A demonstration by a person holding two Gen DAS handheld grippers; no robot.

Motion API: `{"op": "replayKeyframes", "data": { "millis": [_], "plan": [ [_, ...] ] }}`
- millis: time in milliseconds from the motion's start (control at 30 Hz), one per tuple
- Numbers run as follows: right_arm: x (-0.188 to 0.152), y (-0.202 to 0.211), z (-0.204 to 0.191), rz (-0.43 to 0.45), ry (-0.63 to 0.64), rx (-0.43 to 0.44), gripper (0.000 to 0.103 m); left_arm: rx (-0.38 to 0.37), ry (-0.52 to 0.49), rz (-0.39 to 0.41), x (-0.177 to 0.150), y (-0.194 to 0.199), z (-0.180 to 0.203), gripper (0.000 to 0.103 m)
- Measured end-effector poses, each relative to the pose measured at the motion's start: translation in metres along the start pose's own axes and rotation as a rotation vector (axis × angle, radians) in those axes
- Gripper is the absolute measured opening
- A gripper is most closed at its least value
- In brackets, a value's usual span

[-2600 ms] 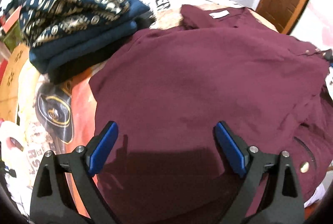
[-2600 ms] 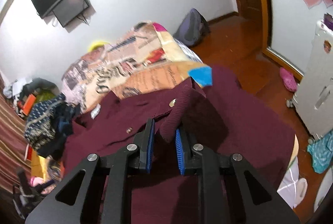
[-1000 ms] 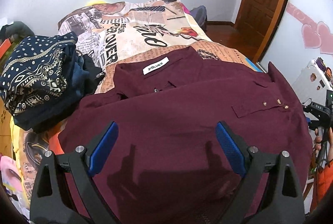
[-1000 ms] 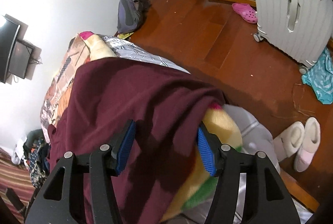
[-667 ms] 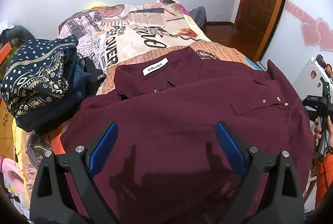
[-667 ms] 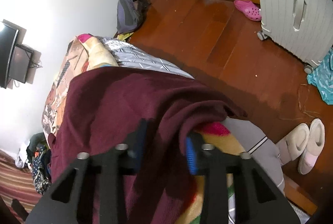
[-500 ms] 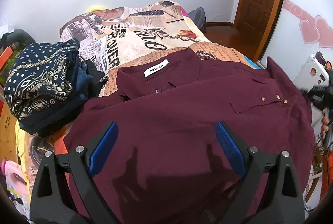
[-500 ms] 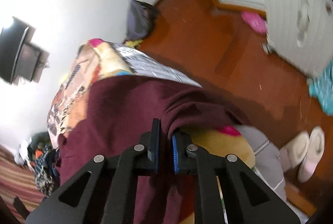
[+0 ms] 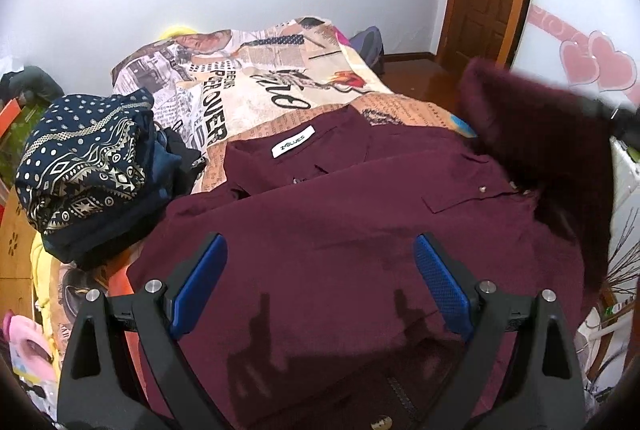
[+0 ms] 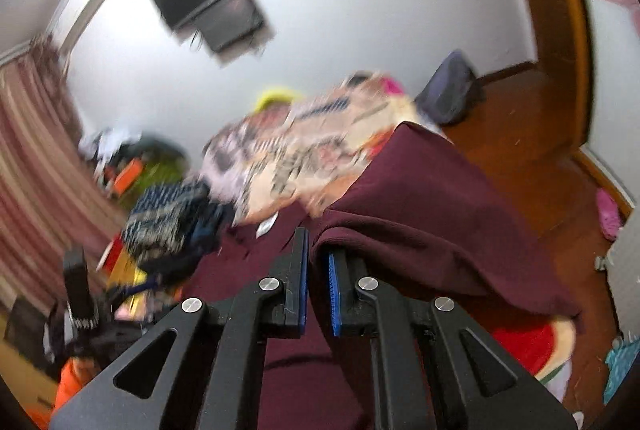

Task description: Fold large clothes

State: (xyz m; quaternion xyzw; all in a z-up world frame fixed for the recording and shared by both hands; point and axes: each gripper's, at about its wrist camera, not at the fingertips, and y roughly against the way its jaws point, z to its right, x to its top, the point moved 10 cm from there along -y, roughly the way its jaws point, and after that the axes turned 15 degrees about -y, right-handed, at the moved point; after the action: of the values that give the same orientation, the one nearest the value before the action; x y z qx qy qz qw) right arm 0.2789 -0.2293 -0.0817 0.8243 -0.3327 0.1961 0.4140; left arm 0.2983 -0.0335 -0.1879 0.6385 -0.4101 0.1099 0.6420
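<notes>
Where the neck label reads "Z-BLUES", right gripper fingers clamped on maroon shirt, left gripper fingers apart.

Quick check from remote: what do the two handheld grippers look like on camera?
Both match: the left gripper and right gripper have black angular plastic frames with triangular cut-outs, silver round bolt heads at the joints, and blue textured pads lining the fingers' inner faces. No cables or sleeves show.

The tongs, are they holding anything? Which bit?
The right tongs are shut on the maroon shirt, pinching a fold at its side edge and lifting it. The left tongs are open above the shirt, holding nothing.
</notes>
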Motion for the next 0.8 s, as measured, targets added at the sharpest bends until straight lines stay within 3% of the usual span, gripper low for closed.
{"op": "replayKeyframes", "data": {
  "millis": [167, 300, 467, 500, 633, 800],
  "plan": [
    [-0.053, -0.046, 0.008, -0.18, -0.02, -0.017, 0.008, -0.001, 0.004, 0.022, 0.001, 0.008, -0.001, 0.095],
    [-0.085, -0.063, 0.022, -0.252, -0.037, -0.097, 0.008, -0.006, 0.012, 0.032, -0.001, 0.013, -0.001, 0.095],
    [-0.082, -0.045, 0.02, -0.211, -0.004, -0.161, 0.01, -0.002, 0.017, 0.039, -0.003, 0.018, -0.002, 0.095],
    [-0.08, -0.041, 0.018, -0.215, 0.007, -0.172, 0.015, -0.002, 0.019, 0.041, -0.003, 0.019, -0.003, 0.095],
    [-0.073, -0.026, 0.014, -0.199, 0.006, -0.17, 0.053, -0.01, 0.035, 0.049, -0.003, 0.019, -0.003, 0.095],
    [-0.047, 0.005, 0.018, -0.06, -0.059, -0.158, 0.056, -0.015, 0.03, 0.039, -0.003, 0.015, -0.001, 0.095]
  ]
}}
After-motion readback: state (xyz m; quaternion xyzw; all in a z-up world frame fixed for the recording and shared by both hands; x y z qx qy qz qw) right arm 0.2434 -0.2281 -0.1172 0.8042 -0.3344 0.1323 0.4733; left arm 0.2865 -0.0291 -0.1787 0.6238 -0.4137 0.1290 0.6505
